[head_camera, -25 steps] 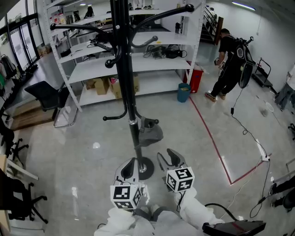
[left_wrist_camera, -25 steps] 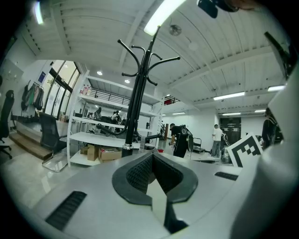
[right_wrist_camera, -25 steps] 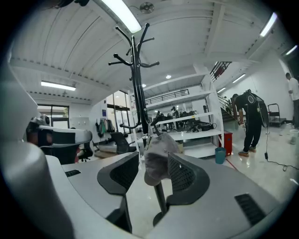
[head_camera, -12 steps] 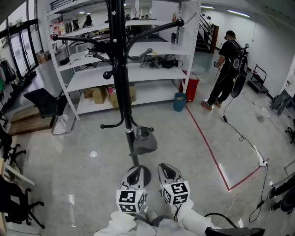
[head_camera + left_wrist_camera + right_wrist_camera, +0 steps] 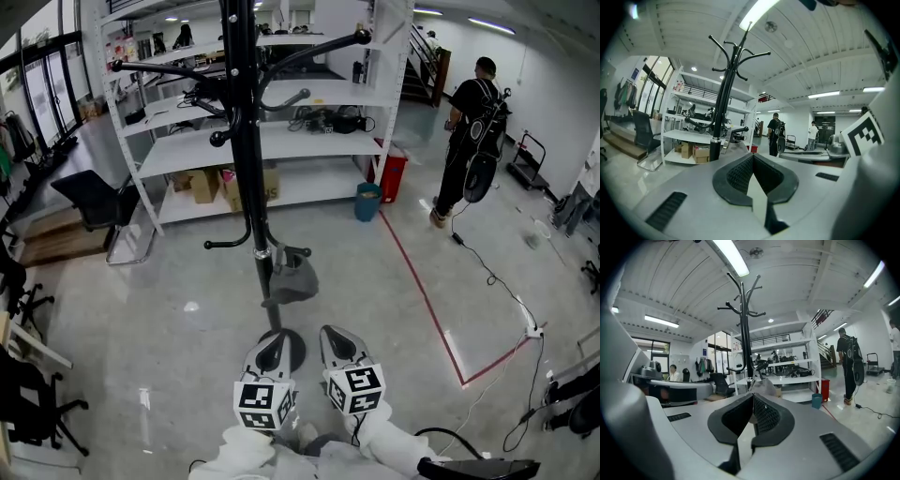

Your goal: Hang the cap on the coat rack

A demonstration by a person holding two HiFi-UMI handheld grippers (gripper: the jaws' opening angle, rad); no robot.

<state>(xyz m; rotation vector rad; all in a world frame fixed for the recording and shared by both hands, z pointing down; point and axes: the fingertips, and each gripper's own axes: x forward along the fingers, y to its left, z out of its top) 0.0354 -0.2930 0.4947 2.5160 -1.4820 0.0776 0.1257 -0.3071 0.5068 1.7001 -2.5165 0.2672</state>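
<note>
Nearest to me, the left gripper (image 5: 272,351) and the right gripper (image 5: 339,343) sit low, side by side, each with its jaws pressed together on nothing. Just beyond them stands the coat rack (image 5: 246,141). The grey cap (image 5: 292,281) hangs from a low hook on its right side. It looks light and soft, and its floppy crown would likely crumple under a pinch. The brim is probably stiffer and seems the better place to grip. Farther off are white shelves (image 5: 309,131) and, at far right, a person (image 5: 473,131) in black.
</note>
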